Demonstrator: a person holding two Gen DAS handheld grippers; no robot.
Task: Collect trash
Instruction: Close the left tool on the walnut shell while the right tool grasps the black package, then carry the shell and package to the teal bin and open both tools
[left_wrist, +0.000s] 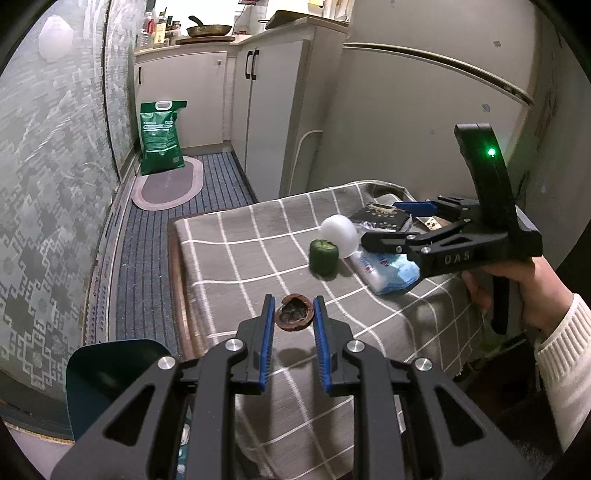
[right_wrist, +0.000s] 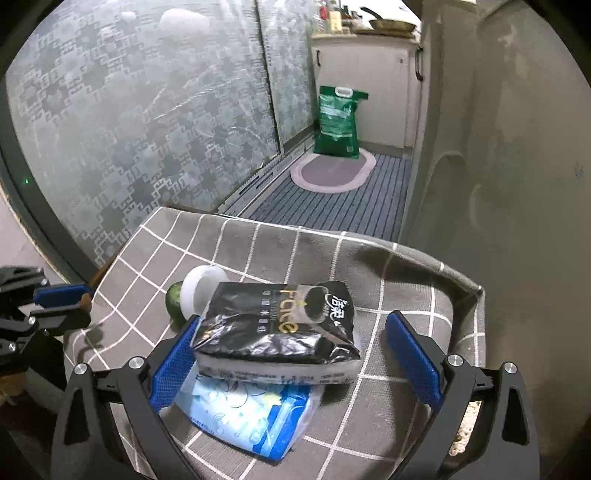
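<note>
frosted patterned sliding doors (right_wrist: 140, 122) run along one side of a narrow kitchen, with pale cabinets (left_wrist: 207, 96) at the far end, a striped floor runner (left_wrist: 177, 206), an oval mat (left_wrist: 168, 186) and a green sack (left_wrist: 160, 138) standing on it against the cabinets. nearer, a low table under a grey checked cloth (left_wrist: 240, 240) carries the litter. largest of it is a black tissue pack (right_wrist: 277, 328), lying partly on top of a blue and white wipes pack (right_wrist: 243, 417); the right gripper (right_wrist: 295, 354) is held low over both, its blue pads spread wide, the left pad (right_wrist: 173, 358) just beside the black pack's near corner and the right pad (right_wrist: 413, 358) apart from it, so the black pack lies between the jaws without being pinched. behind the packs a white plastic cup (right_wrist: 201, 291) lies on its side, touching a small green pepper (right_wrist: 175, 302). in the left wrist view the same pepper (left_wrist: 324, 256) and cup (left_wrist: 340, 234) sit beyond the left gripper (left_wrist: 294, 314), whose jaws are drawn in to a narrow gap with a brown walnut shell half (left_wrist: 294, 313) between the fingertips; the pads look to be touching the shell's sides, and a shadow on the cloth lies below it. a dark teal bin edge (left_wrist: 110, 373) shows at lower left of that view.
</note>
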